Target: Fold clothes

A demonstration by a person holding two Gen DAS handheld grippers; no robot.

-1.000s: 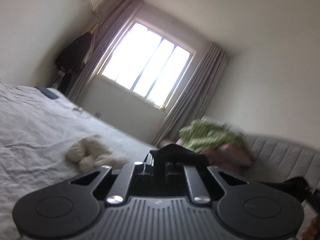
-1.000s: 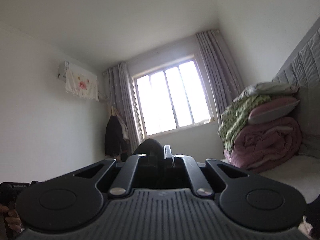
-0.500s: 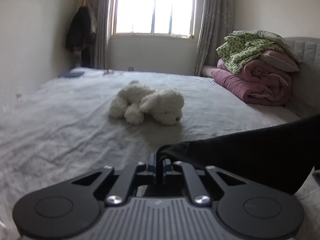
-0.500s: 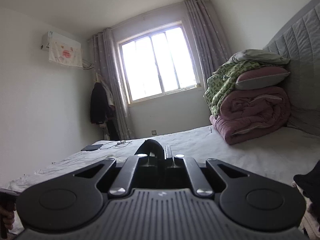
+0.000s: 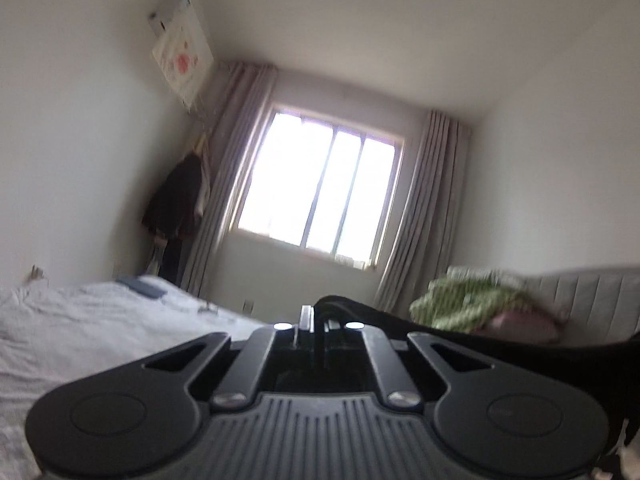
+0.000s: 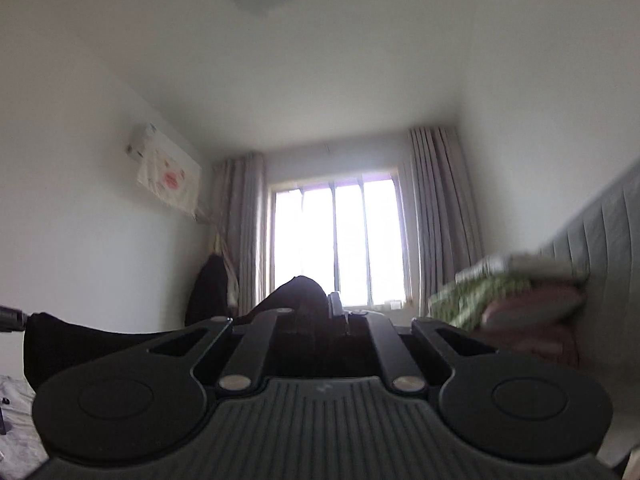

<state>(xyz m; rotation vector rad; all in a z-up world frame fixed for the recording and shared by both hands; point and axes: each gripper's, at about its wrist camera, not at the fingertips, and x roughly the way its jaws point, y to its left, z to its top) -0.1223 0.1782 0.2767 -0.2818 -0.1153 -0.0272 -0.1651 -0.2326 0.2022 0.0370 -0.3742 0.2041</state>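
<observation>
1. Daylight is coming through the window [image 5: 320, 196] beyond the bed [image 5: 80, 332].
2. Both tongs, left [image 5: 314, 320] and right [image 6: 326, 312], are pinching a black garment [image 5: 500, 354], raised and stretched between them.
3. Soft, light cloth is sagging; edges look best for holding.

A black cloth garment [image 5: 500, 344] stretches between the left gripper [image 5: 314, 318] and right gripper [image 6: 334, 306], above the grey-sheeted bed [image 5: 80, 328]; folded quilts [image 5: 480, 308] are stacked right, against the padded headboard [image 5: 592, 296].
</observation>
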